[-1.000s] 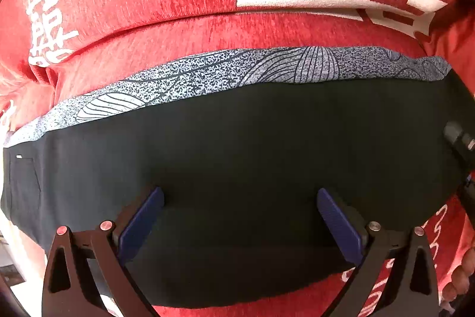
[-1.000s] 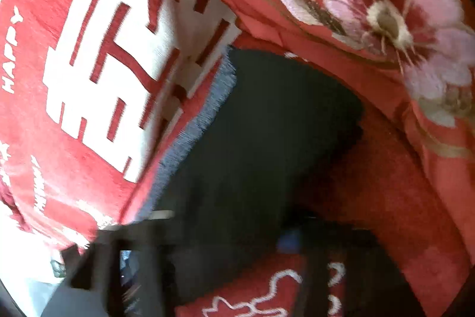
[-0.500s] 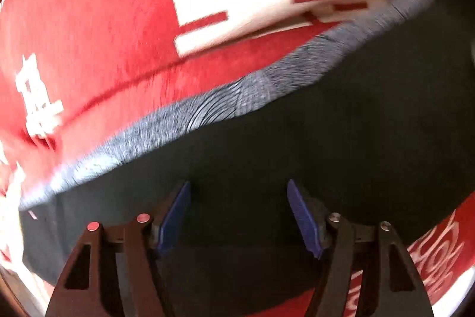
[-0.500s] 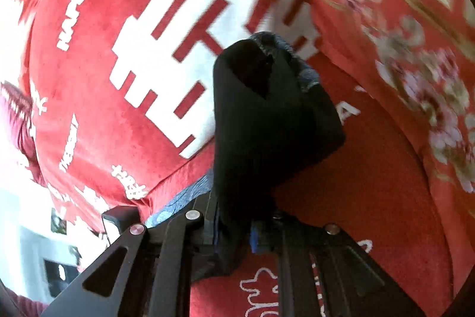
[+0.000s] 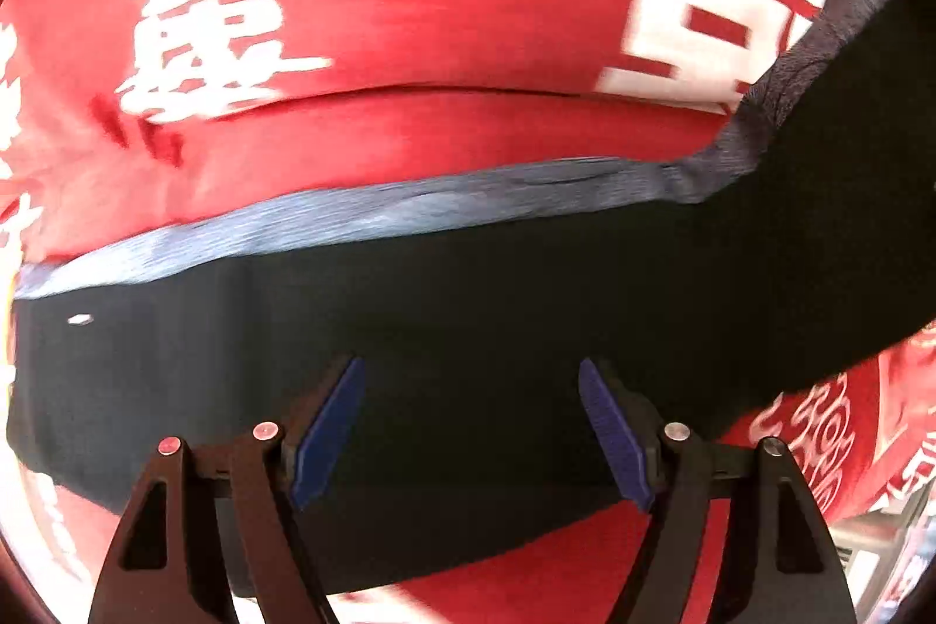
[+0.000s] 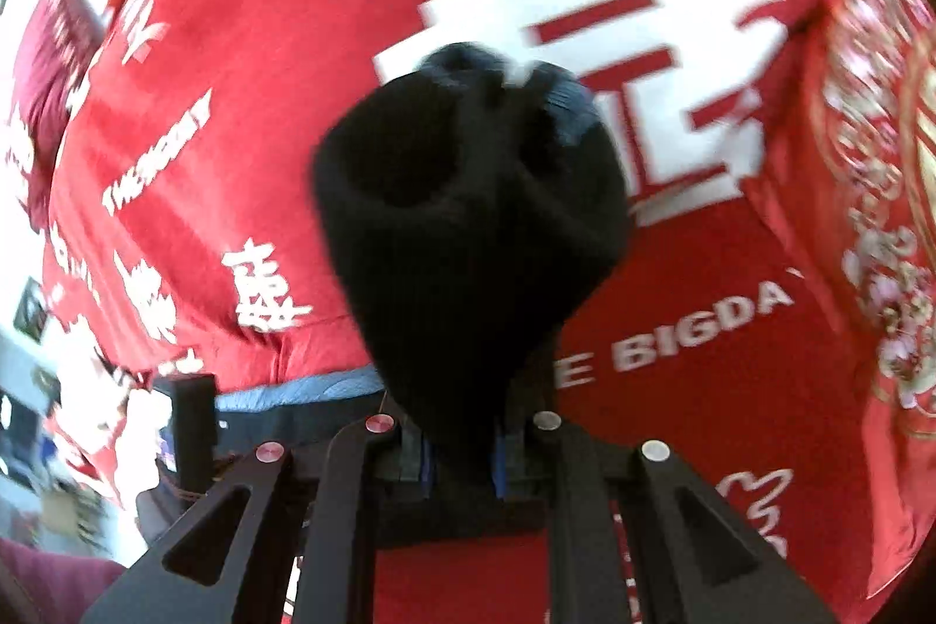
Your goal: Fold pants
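Black fabric pants with grey patterned waistband: one end bunched in my clamped right gripper, lifted off red printed blanket. Left gripper just widened, unclamped over pants. Fold begun, unfinished.

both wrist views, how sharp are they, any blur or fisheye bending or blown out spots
Left wrist view: the red blanket and the grey stripe on the black pants are smeared sideways by motion blur, while the left tool is crisp; the fisheye bows the stripe. Right wrist view: the lifted pants and blanket lettering are soft, the right tool sharper; the left edge is washed out white.
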